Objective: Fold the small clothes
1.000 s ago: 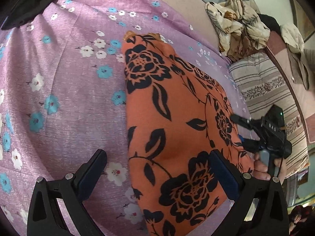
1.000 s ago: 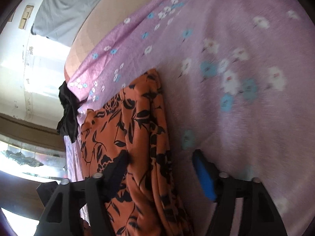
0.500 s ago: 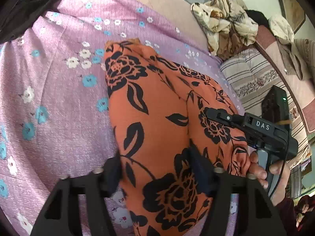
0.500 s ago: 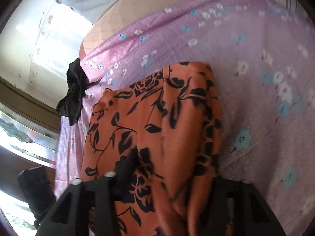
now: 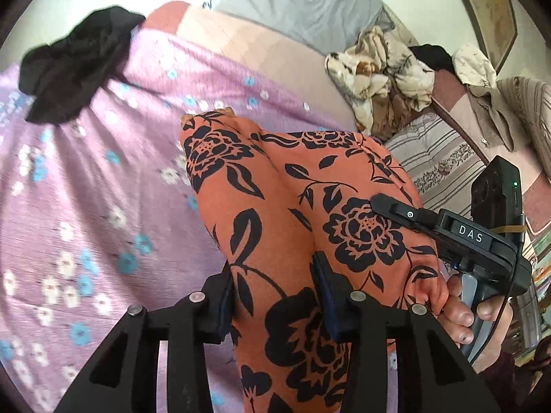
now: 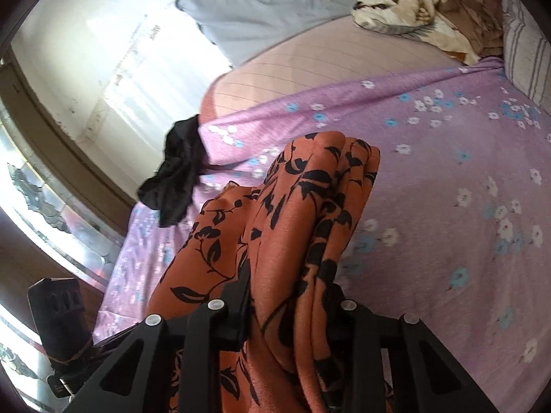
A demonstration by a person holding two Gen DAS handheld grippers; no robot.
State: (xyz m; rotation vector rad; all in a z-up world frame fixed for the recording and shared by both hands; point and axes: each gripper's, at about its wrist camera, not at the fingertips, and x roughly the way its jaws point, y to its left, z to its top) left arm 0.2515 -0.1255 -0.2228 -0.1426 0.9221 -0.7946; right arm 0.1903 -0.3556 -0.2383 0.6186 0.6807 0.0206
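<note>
A: Start at the left gripper. What is it doing?

B: Its jaws are pinched on the near edge of the orange floral garment. A second ago they stood spread wide, one finger on the purple sheet and one at the cloth; half a second ago they had narrowed around it.

A: And the right gripper?

B: Likewise clamped on a bunched fold of the same garment. It was spread a second ago, with its blue pad bare over the sheet. In the left wrist view the right gripper lies over the cloth's right side, the person's hand around its handle.

A: Where is the garment relative to them?

B: It runs from between each pair of fingers away over the purple flowered sheet. Earlier it lay flat; now it is raised at the near end and hangs in folds, the far end touching the sheet.

A: What lies farther out?

B: A black cloth at the sheet's far left edge, well apart from the garment. A heap of crumpled clothes sits beyond, beside a striped pillow.
</note>
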